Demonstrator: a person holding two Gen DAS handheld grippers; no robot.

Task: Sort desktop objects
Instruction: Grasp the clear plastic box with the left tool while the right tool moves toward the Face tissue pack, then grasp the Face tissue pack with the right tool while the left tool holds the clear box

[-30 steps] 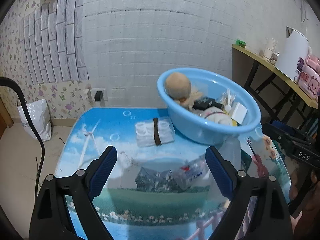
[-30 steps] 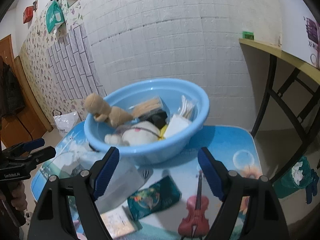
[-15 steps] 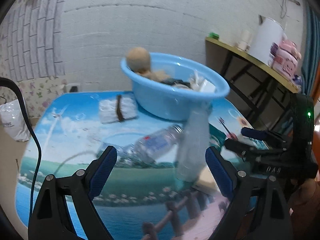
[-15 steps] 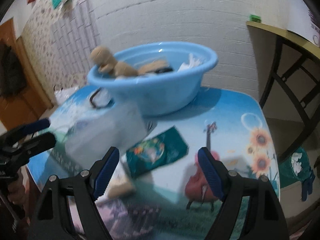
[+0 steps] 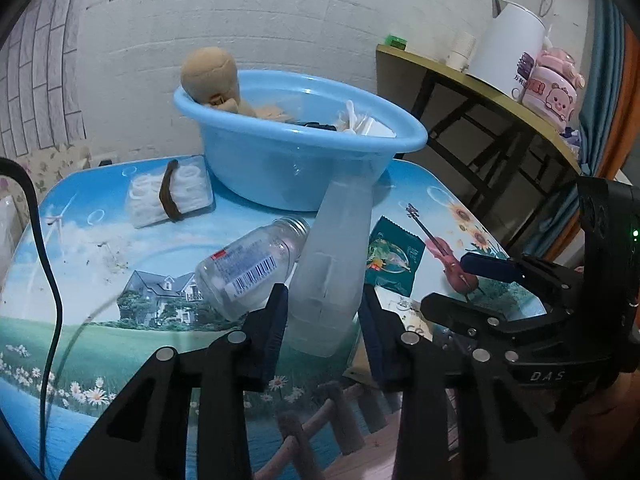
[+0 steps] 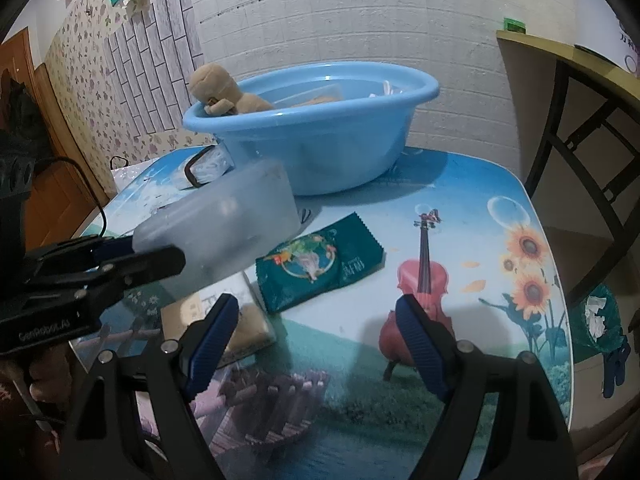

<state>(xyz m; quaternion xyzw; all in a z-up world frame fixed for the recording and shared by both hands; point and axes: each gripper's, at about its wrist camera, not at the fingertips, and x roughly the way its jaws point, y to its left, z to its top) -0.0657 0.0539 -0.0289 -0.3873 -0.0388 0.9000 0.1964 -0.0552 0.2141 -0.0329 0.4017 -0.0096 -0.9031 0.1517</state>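
A frosted plastic box [image 5: 332, 264] stands tilted between the fingers of my left gripper [image 5: 322, 314]. Its jaws are closing and the pads press on the box's sides. The right wrist view shows the same box [image 6: 224, 228] held by the left gripper [image 6: 120, 260]. My right gripper [image 6: 316, 344] hangs open over the table [image 6: 500, 220], nothing between its fingers. Just ahead of it lies a green sachet [image 6: 320, 264], and a beige packet [image 6: 246, 320] lies by its left finger. A clear bottle [image 5: 256, 268] lies on its side beside the box. The blue basin [image 5: 296, 152] holds a plush doll [image 5: 212, 76] and other items.
A pack of cotton pads with a brown band [image 5: 170, 194] lies left of the basin. A black cable [image 5: 44, 240] hangs at the left. To the right stands a side table [image 5: 480, 92] with a white kettle [image 5: 508, 44] and a pink cup [image 5: 552, 88].
My left gripper came down and forward over the frosted box and its jaws went from wide open to closed on it. The right gripper sank lower over the table, still open.
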